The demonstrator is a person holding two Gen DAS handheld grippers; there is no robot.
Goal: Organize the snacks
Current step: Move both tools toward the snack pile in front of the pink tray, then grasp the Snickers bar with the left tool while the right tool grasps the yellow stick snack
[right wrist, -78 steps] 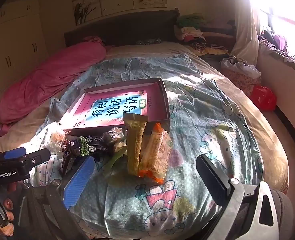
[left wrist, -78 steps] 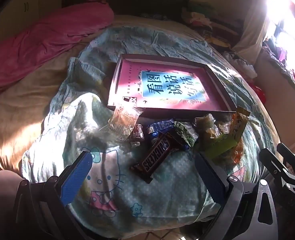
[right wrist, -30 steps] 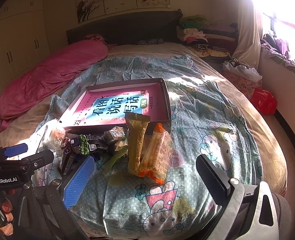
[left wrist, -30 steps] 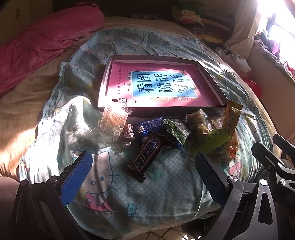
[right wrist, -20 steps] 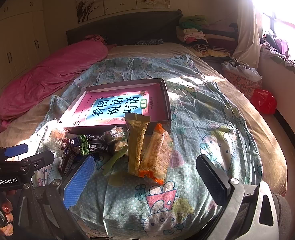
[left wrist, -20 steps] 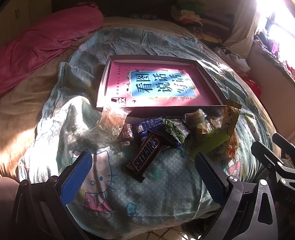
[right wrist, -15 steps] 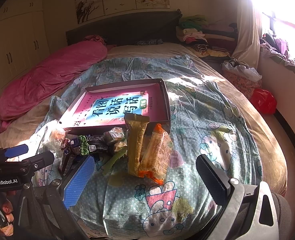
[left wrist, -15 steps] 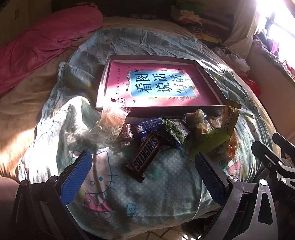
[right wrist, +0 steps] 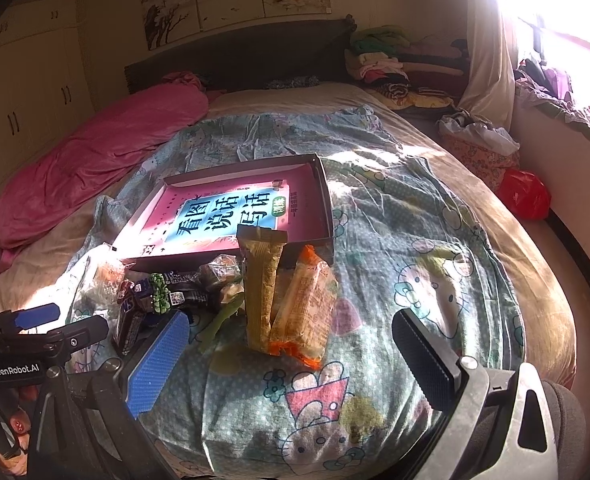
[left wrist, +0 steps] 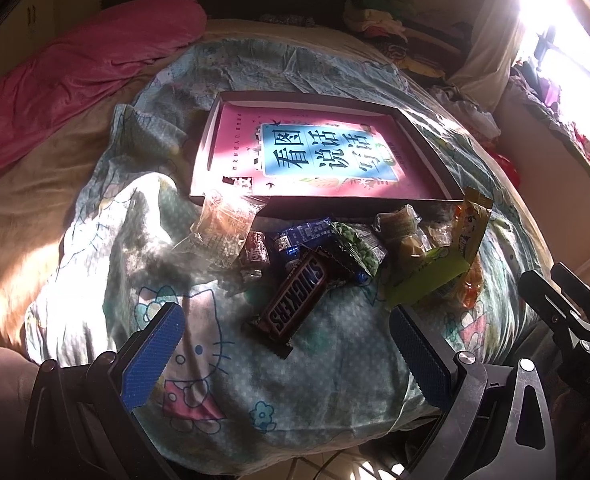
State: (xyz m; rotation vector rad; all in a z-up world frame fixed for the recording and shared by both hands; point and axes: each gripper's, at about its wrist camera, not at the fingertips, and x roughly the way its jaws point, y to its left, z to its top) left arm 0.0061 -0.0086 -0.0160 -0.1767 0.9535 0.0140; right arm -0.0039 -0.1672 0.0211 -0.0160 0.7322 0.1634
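Observation:
A pile of snacks lies on the cartoon-print quilt in front of a shallow pink box lid. A Snickers bar lies nearest, with a blue wrapper, a green pea packet, a clear bag and a lime-green packet around it. An orange packet and a tall yellow-green packet lean against the box. My left gripper hangs open just short of the Snickers bar. Near the orange packet, my right gripper is open and holds nothing.
A pink duvet lies along the bed's left side. Folded clothes are stacked at the headboard's right. A red bag sits on the floor by the window. The quilt to the right of the snacks is bare.
The left wrist view has drawn slightly back and up over the last seconds. The snacks and box have not moved. Both grippers have stayed open.

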